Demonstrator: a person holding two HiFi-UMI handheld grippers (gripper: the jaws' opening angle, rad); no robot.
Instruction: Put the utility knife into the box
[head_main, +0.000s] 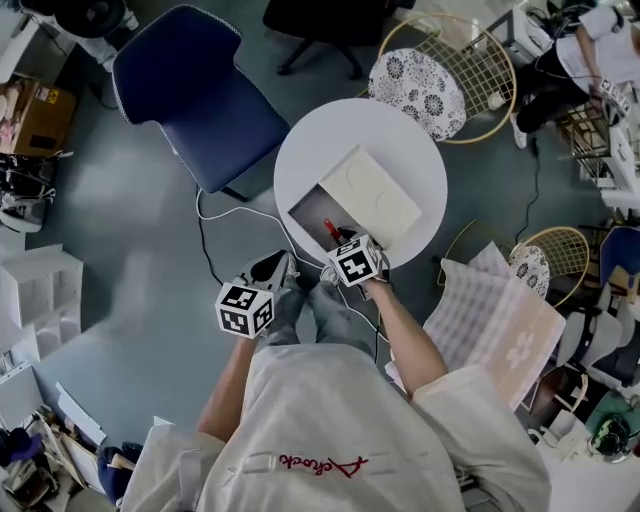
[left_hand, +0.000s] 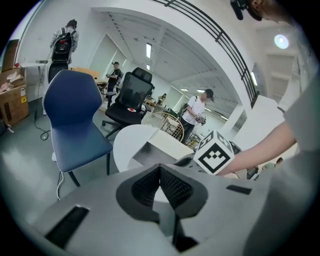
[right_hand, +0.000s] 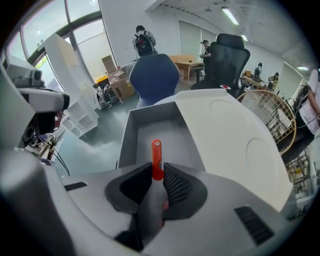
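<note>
A red-handled utility knife (right_hand: 157, 159) sticks out forward from between my right gripper's (right_hand: 158, 176) jaws, which are shut on it. Its tip hangs over the open grey tray of the box (right_hand: 150, 134). In the head view the knife (head_main: 329, 229) shows as a small red bar over the box's (head_main: 312, 212) near corner on the round white table (head_main: 310, 145), with the right gripper (head_main: 345, 248) just behind it. The box's white lid (head_main: 370, 193) covers its far half. My left gripper (left_hand: 160, 167) is shut and empty, held off the table to the left (head_main: 268, 278).
A blue chair (head_main: 195, 95) stands left of the table, and a black office chair (head_main: 320, 25) lies beyond it. A wire chair with a patterned cushion (head_main: 425, 80) is at the far right. A white cable (head_main: 210, 215) trails across the floor near my feet.
</note>
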